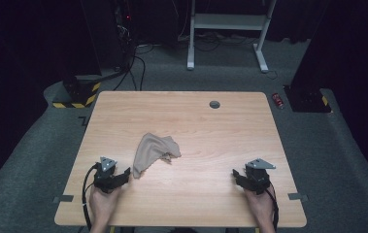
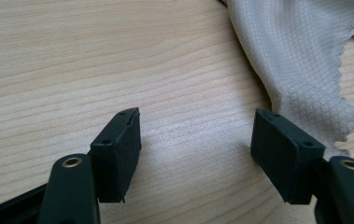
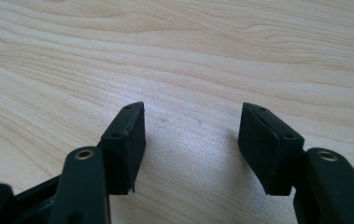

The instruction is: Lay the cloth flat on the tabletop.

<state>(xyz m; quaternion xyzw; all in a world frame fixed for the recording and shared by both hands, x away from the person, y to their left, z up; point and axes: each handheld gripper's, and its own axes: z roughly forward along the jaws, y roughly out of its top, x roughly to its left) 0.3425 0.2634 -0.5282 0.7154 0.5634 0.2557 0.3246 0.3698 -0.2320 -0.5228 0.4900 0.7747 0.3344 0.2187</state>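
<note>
- No brand name, label or readable writing could be made out on anything; the small red cylindrical object (image 1: pixel 278 100) on the grey carpet beyond the table's far right corner was too small to read.
- The landmark was a crumpled beige cloth of fine grid-woven fabric with a scalloped hem (image 1: pixel 154 151), which lay on the light wood-grain rectangular table (image 1: pixel 210 131), left of the table's middle and nearer the person's edge than the far edge.
- The black two-jaw left gripper (image 1: pixel 123 175) sat just beside the cloth's near left corner, held in the person's left hand (image 1: pixel 103 201).
- In the left gripper view that gripper (image 2: pixel 195 133) had its jaws spread wide, released, with bare wood between the pads; the cloth (image 2: pixel 300 70) lay just past the right-hand jaw, and whether its hem touched that jaw could not be told.
- The black two-jaw right gripper (image 1: pixel 237 175) rested well to the right of the cloth, held in the person's right hand (image 1: pixel 260 204).
- In the right gripper view that gripper (image 3: pixel 191 122) was likewise spread wide and grasped nothing, with plain table surface between its pads.
- A small round grey cap (image 1: pixel 214 104) sat in the tabletop far beyond the cloth, near the far edge.
</note>
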